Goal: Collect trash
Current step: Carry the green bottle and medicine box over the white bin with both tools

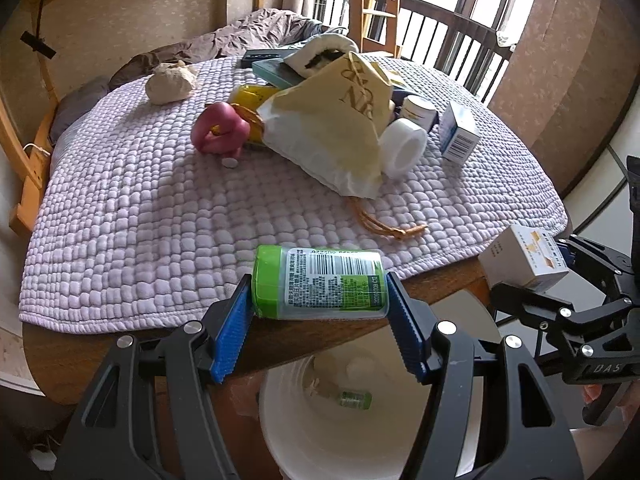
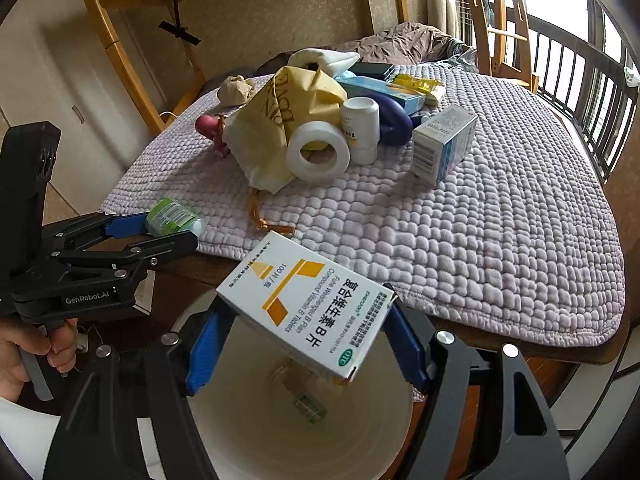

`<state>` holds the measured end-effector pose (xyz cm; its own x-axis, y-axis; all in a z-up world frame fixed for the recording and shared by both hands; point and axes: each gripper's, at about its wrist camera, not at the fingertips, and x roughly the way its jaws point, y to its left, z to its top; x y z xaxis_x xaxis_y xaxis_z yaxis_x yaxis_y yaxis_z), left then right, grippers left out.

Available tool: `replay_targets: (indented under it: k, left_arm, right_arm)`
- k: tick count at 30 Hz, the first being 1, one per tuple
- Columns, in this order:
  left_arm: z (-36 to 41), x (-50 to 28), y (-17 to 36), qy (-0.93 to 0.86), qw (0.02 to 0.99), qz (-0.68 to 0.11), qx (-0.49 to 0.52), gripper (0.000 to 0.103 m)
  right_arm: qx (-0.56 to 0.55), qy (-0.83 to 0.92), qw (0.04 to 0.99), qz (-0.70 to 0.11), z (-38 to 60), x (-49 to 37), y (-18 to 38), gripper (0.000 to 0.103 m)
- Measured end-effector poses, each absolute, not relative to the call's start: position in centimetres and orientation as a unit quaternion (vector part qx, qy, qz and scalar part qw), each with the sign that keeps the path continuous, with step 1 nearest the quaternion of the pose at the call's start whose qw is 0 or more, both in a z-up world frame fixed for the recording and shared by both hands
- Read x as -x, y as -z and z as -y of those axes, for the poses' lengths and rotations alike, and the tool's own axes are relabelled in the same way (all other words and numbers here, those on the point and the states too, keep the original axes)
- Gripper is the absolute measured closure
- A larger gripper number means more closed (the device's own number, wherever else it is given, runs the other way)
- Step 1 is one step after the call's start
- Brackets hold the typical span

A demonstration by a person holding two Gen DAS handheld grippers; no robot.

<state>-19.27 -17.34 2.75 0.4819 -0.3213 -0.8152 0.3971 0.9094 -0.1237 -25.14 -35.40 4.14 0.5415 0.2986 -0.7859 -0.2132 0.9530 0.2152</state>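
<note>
Bedroom scene: wooden table covered by a lilac quilted mat, wooden bunk frame and balcony railing behind. Your left gripper is pinching a green-capped bottle end to end between its blue pads, bottle lying sideways, at the table's near edge. Your right gripper is clamped on a white-and-yellow vitamin box, tilted, pads on its two short ends. Both loads sit above the white bin that stands just below the table edge; a small green item and some scraps already lie at its bottom. Your left hand shows on the left gripper's handle in the right wrist view. On the mat, clustered at the middle: yellow paper bag, white tape roll touching the bag, white pill bottle, blue-and-white carton, pink toy, crumpled paper ball off by itself near the far edge.
</note>
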Motion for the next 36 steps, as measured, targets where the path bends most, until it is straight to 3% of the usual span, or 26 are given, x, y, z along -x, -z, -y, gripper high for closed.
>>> replay_targets:
  k: [36]
  left_arm:
    - [17.9,22.6,-1.6,0.231,0.839,-0.487,-0.068,0.038]
  right_arm:
    - [-0.038,-0.174,0.861,-0.476,34.3,27.3,-3.4,0.032]
